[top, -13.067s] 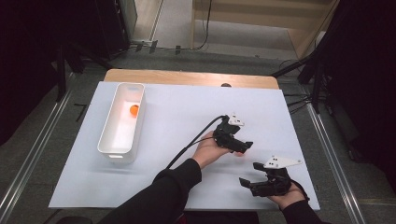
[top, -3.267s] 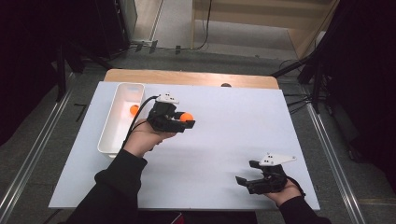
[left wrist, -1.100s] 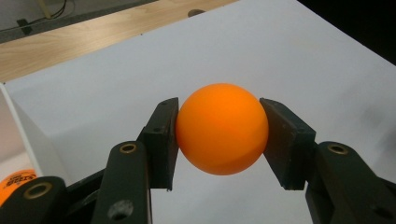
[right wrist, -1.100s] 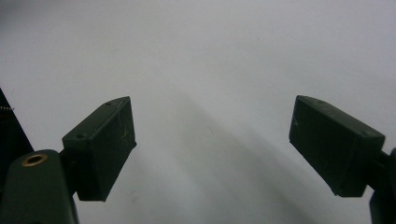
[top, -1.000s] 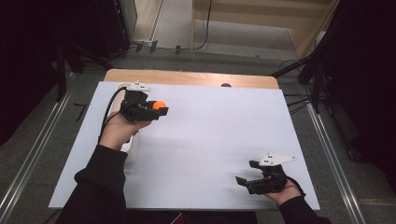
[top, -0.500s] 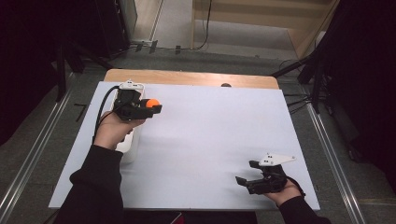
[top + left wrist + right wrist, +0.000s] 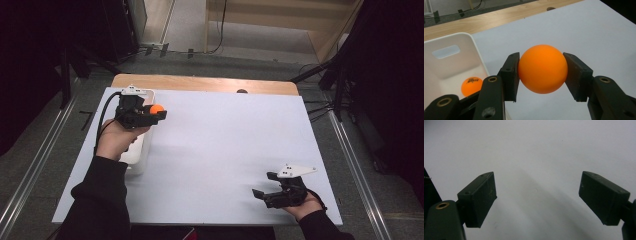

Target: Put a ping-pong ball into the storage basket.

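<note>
Left gripper view shows the left gripper [image 7: 541,75] fingers clamping an orange ball [image 7: 542,68] beside the white bin [image 7: 454,62] at the desk's left edge, needing release over it; right gripper [image 7: 537,197] fingers gape, idle.

Two orange balls [image 7: 542,68] [image 7: 471,85], one white bin [image 7: 454,51], two grippers [image 7: 156,112] [image 7: 265,187] and one white table [image 7: 230,150] are here.

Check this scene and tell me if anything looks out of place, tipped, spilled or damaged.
Nothing stands out. The left claw is shut on an orange ball, held beside the white bin, which sits upright with a second orange ball inside. The right claw is open above the bare white sheet.
</note>
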